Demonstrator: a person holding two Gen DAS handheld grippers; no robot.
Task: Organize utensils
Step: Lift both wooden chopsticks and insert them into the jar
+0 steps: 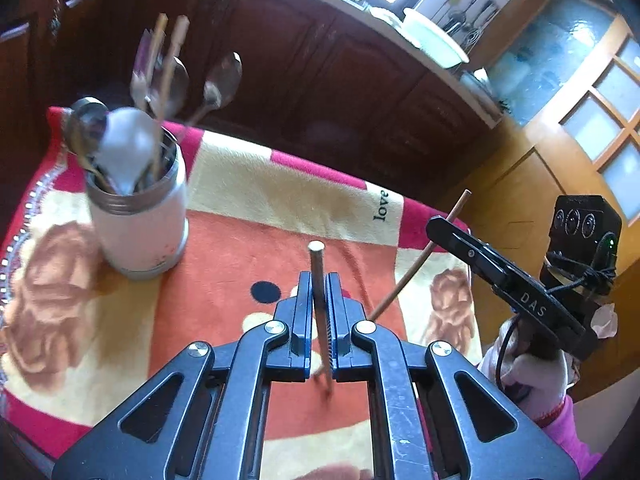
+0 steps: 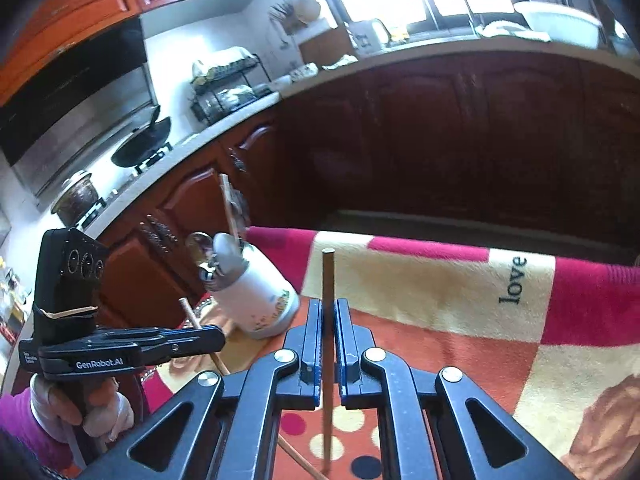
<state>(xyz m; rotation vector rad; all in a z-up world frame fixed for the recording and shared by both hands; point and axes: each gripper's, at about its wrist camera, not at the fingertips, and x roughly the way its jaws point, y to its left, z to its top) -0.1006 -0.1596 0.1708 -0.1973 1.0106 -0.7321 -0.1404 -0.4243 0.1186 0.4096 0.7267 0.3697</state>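
Observation:
A white holder cup (image 1: 140, 220) stands on the patterned blanket (image 1: 288, 200) at the left, filled with several spoons (image 1: 124, 148) and chopsticks. My left gripper (image 1: 319, 280) is shut on a chopstick (image 1: 317, 264) that points forward between its jaws. My right gripper (image 2: 329, 308) is shut on another brown chopstick (image 2: 328, 280), held upright above the blanket. The right gripper shows in the left wrist view (image 1: 444, 228) at the right with its chopstick (image 1: 416, 264). The left gripper shows in the right wrist view (image 2: 208, 336) next to the cup (image 2: 260, 300).
Dark wooden cabinets (image 1: 320, 80) run behind the blanket under a counter with a white basin (image 1: 436, 36). A stove with a black wok (image 2: 140, 144) and a dish rack (image 2: 228, 88) are at the far left. A wooden door (image 1: 580, 120) is at the right.

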